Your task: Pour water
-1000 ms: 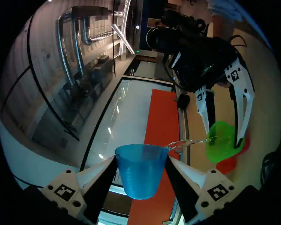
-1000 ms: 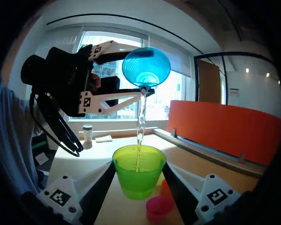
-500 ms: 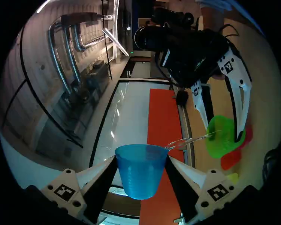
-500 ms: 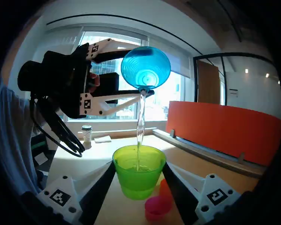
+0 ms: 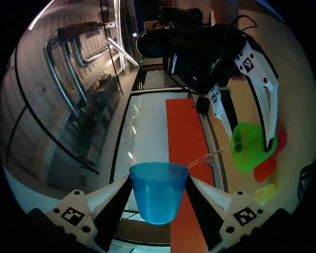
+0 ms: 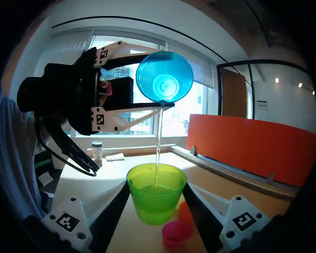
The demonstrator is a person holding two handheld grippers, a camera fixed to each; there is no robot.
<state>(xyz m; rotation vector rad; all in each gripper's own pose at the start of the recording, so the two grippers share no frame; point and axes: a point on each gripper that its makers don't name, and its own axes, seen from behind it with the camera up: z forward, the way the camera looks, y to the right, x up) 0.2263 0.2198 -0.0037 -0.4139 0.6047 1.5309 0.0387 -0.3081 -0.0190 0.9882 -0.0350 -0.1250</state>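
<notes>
Water (image 6: 158,141) falls in a thin, clear thread from the lip of a blue cup (image 6: 164,76) into a green cup (image 6: 156,202) directly beneath it. Both cups are translucent plastic. In the right gripper view the blue cup hangs high against a bright window (image 6: 116,50), tipped far over so that its open mouth faces the camera and its round base shows through the inside. A hand (image 6: 104,88) grips the dark body of the tool that carries it. In the left gripper view the left gripper (image 5: 158,182) has both white fingers pressed against the sides of this cup, whose wall shows fine horizontal ridges and whose rim spills the stream off to the right. The right gripper (image 6: 156,188) is clenched on the green cup in the same way, one finger on each flank, holding it upright. The green cup is partly filled, and the water's surface shows through its wall. I cannot tell whether its base rests on the pale wooden table (image 6: 90,179). Just beside the green cup, low on the right, sit a pink cup (image 6: 178,233) and an orange cup (image 6: 185,210) close together. An orange partition (image 6: 250,145) runs along the table's far edge, and a small jar (image 6: 98,152) stands near the window.
</notes>
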